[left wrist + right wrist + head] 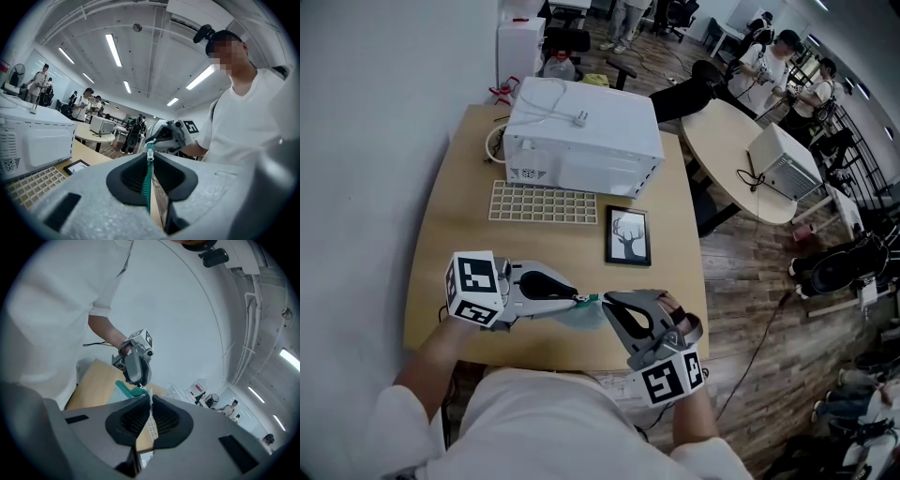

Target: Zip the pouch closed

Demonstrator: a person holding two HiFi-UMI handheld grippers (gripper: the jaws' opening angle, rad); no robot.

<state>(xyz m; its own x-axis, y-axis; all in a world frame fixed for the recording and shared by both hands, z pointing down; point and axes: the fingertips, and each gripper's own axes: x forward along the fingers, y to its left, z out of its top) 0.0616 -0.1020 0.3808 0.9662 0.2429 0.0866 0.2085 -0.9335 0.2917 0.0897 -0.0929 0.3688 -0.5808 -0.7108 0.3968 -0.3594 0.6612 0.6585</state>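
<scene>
1. Your left gripper [577, 299] points level over the near edge of the desk [459, 244]. Its fingers [131, 177] are closed on the teal zipper tape [148, 185] of the pouch [583, 317], which runs straight up between the pads.
2. Your right gripper [607, 298] meets the left one tip to tip from the right, tilted a little downward. Its fingers [133, 420] are pinched together on the small pale zipper pull [150, 152], just past the left gripper's tips.
3. The pouch, pale with teal trim, sits between the two grippers at the desk's front edge, close to your body. You cannot tell whether it rests on the surface.
4. Farther back on the desk are a framed picture [628, 235], a white gridded tray [542, 202] and a white box-shaped appliance [581, 136], all well apart from the pouch.
</scene>
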